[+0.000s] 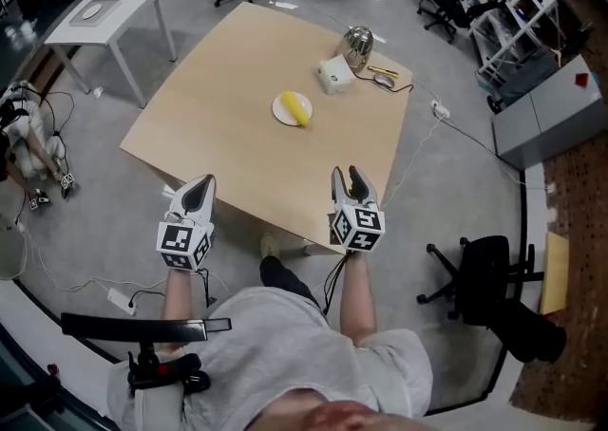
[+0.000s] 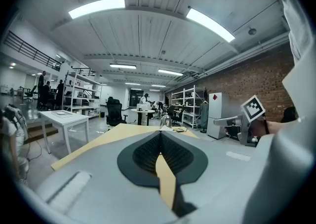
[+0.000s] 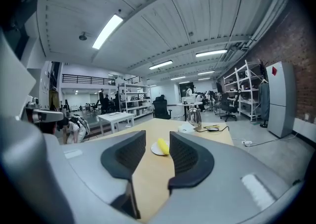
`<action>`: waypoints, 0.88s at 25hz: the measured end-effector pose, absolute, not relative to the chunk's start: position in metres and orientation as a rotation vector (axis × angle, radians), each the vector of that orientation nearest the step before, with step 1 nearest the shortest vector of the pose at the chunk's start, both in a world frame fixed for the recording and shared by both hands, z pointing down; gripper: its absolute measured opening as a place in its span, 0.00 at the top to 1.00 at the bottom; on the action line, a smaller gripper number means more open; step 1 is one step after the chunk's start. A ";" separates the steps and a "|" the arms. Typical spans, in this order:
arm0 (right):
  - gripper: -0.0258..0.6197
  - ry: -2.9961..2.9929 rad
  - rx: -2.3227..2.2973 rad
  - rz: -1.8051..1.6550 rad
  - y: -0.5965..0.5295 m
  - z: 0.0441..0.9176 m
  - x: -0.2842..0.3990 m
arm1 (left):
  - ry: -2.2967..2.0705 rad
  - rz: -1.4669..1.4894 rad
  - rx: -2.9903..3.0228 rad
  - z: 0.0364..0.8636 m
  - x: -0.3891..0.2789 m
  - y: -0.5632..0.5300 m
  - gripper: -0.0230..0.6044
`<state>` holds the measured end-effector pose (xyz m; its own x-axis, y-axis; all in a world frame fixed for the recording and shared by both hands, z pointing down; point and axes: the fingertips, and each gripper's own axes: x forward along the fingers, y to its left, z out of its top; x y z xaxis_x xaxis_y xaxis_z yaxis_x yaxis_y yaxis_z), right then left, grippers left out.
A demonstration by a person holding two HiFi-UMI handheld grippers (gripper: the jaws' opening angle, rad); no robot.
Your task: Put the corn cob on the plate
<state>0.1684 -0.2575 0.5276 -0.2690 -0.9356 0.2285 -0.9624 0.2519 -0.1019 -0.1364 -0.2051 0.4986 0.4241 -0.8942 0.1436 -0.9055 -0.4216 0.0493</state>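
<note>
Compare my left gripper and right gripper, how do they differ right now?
The left gripper has its jaws together; the right gripper has them apart. The right gripper looks straight at the corn cob on the plate; the left gripper's view doesn't show it. Both are empty, near the table's near edge.

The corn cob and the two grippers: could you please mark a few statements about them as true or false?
1. The corn cob lies on the white plate. True.
2. The right gripper is holding the corn cob. False: its jaws stand apart with nothing between them, and the cob lies farther off on the table.
3. The left gripper has its jaws together, with nothing in them. True.
4. The metal kettle stands on the plate. False: it stands apart from the plate, near the table's far corner, beside a white box.
</note>
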 end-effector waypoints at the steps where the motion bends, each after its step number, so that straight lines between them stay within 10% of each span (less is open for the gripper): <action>1: 0.73 -2.385 1.827 0.331 -0.253 0.527 0.169 | -1.608 0.144 2.555 0.499 -0.134 -0.204 0.93; 22: 0.83 -2.369 1.964 0.290 -0.172 0.515 0.192 | -1.507 0.136 2.659 0.492 -0.103 -0.170 0.93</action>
